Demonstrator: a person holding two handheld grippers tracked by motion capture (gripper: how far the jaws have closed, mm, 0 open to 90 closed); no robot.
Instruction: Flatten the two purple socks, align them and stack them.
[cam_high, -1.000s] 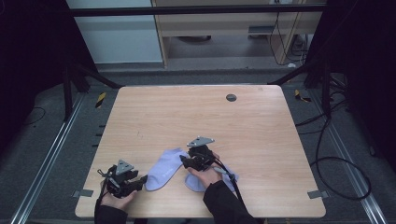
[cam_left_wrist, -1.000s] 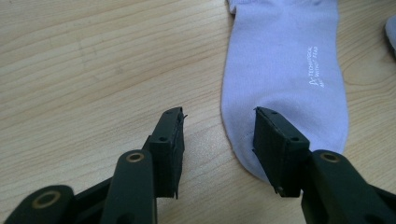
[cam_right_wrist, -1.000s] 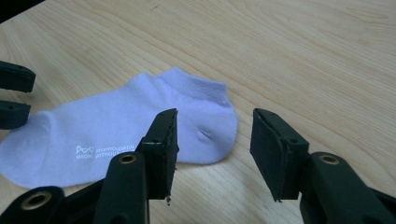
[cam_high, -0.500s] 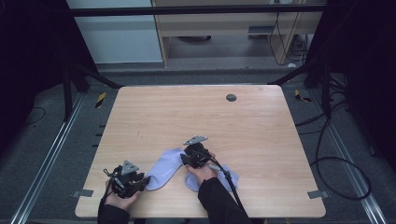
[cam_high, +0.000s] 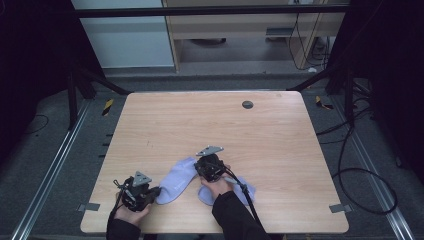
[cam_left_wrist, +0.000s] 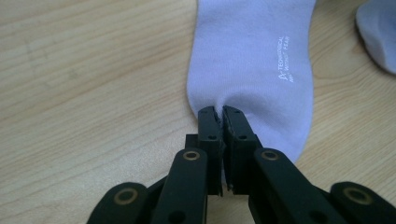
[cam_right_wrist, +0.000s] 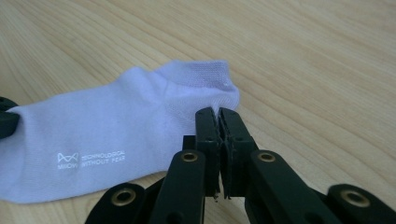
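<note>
Sock (cam_high: 175, 177), pale lilac, lies flat at the lower centre of the high view on the wooden table (cam_high: 280, 150). At its lower-left end the left gripper (cam_high: 154, 191) has just closed its jaws on the toe fabric. At its upper-right end the right gripper (cam_high: 206, 169) has just closed on the cuff. A second sock (cam_high: 245, 190) lies lower right.

Left hand-held gripper (cam_high: 152, 192), right hand-held gripper (cam_high: 206, 167): jaws just closed, pinching.

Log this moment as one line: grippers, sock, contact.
left gripper: just closed, pinching toe end of lilac sock | right gripper: just closed, pinching its cuff end | second sock: lying on table
</note>
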